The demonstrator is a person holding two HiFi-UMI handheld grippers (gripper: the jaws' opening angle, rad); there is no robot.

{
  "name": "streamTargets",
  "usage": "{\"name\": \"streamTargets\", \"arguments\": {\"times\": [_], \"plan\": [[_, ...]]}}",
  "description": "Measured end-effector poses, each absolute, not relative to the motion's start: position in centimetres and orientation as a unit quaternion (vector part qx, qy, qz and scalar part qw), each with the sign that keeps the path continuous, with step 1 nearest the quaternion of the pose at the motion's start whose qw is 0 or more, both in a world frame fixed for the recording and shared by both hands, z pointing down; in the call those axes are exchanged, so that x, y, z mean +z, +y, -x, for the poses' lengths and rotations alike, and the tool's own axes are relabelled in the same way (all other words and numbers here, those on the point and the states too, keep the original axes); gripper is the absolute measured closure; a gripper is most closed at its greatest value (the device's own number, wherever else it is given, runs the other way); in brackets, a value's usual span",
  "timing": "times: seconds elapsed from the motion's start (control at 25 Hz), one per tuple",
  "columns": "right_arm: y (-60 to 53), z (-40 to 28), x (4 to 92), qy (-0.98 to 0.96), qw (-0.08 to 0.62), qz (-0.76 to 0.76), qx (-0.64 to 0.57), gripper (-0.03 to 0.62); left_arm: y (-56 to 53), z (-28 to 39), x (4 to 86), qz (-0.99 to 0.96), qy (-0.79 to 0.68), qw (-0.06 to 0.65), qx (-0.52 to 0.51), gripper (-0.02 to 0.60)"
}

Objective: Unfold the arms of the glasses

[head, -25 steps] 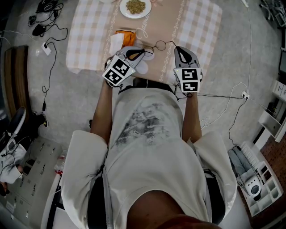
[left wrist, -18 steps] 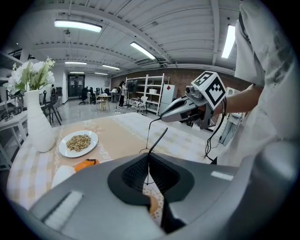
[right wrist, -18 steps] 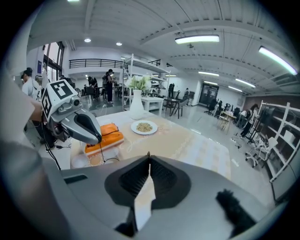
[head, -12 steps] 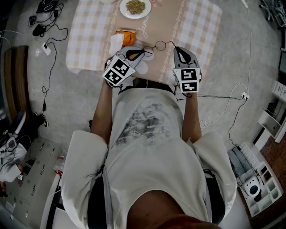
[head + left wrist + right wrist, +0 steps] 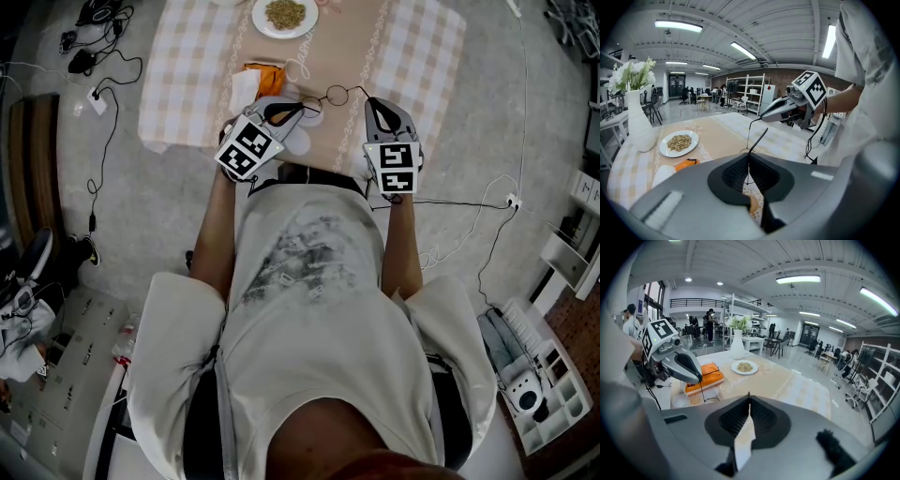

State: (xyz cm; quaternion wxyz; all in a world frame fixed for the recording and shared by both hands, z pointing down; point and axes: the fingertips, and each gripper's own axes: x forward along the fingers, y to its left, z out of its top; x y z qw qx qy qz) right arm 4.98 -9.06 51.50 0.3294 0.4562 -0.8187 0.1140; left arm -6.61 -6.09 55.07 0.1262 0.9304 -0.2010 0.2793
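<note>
One white plate point(image 5: 662, 146) holds seeds point(image 5: 678, 142), and one white vase point(image 5: 640, 129) holds white flowers point(image 5: 635, 72). One orange pack point(image 5: 262, 70) lies on the surface point(image 5: 412, 47), just beyond the left claw point(image 5: 748, 157). The one pair of glasses point(image 5: 328, 96) is between the two claws (near the person's edge). The left claw is closed on its thin wire, and the right claw point(image 5: 749, 397) is pinched on another thin part.

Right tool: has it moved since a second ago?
No. The right tool, shut on the glasses, sits where it was relative to the plate.
</note>
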Motion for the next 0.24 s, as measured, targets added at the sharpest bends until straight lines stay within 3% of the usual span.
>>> {"name": "streamTargets", "arguments": {"times": [0.24], "plan": [[-9.02,-4.99,51.48,-0.819,0.331,-0.454,0.112,0.572,-6.05,6.6,55.03,-0.93,-0.201,0.127,0.28,0.565]]}}
